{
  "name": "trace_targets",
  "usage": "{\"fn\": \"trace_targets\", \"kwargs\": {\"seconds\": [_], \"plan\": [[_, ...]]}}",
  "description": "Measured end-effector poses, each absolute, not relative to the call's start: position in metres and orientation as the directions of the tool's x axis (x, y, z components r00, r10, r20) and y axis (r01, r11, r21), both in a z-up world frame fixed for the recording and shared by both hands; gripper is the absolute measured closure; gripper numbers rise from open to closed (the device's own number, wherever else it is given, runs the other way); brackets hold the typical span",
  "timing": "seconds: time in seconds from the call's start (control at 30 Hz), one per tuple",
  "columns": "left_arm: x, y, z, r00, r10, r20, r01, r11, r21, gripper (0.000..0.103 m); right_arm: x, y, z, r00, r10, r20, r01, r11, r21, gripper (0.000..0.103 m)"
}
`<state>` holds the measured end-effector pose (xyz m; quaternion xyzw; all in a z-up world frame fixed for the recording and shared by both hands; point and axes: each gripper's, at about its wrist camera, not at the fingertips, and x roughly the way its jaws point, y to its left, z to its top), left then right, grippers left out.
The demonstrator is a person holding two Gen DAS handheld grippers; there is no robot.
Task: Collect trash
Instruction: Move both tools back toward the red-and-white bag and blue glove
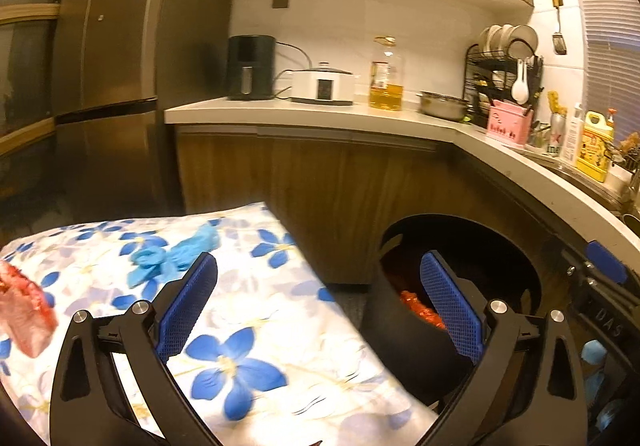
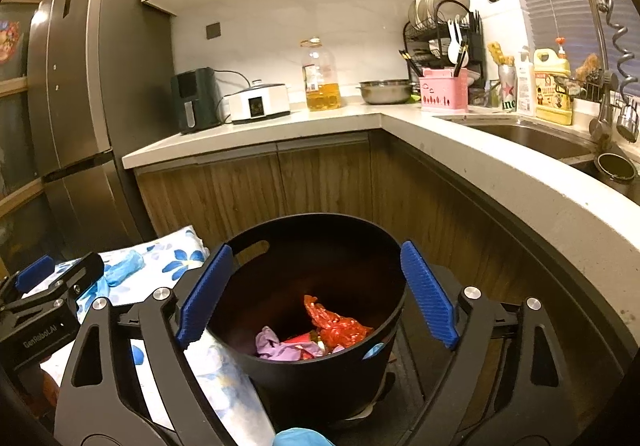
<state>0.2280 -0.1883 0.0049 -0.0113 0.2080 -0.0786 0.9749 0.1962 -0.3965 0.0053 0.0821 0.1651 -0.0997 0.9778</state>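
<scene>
Left gripper (image 1: 320, 302) spread, empty | right gripper (image 2: 316, 294) spread above bin (image 2: 280, 360) | next: blue glove (image 1: 172, 258), likely light, limp; pinch bunched middle

Reads "GenRobot.AI" in white on the black body of the left gripper (image 2: 44, 334), at nine o'clock in the right wrist view. Shows partial green letters "ine" on the silver drink can (image 2: 508, 93), at two o'clock. Other labels too blurred to read.
</scene>
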Motion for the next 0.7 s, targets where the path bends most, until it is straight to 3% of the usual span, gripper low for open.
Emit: {"fn": "trace_targets", "kwargs": {"seconds": [0.4, 0.7], "plan": [[0.201, -0.119, 0.006, 0.927, -0.029, -0.375, 0.008, 0.998, -0.058, 0.006, 0.195, -0.329, 0.004, 0.938, -0.079, -0.338, 0.124, 0.985, 0.116, 0.017], [0.181, -0.021, -0.009, 0.903, 0.217, -0.372, -0.258, 0.964, -0.064, 0.006, 0.202, -0.261, -0.003, 0.942, 0.045, -0.332, -0.010, 0.994, 0.108, 0.017]]}}
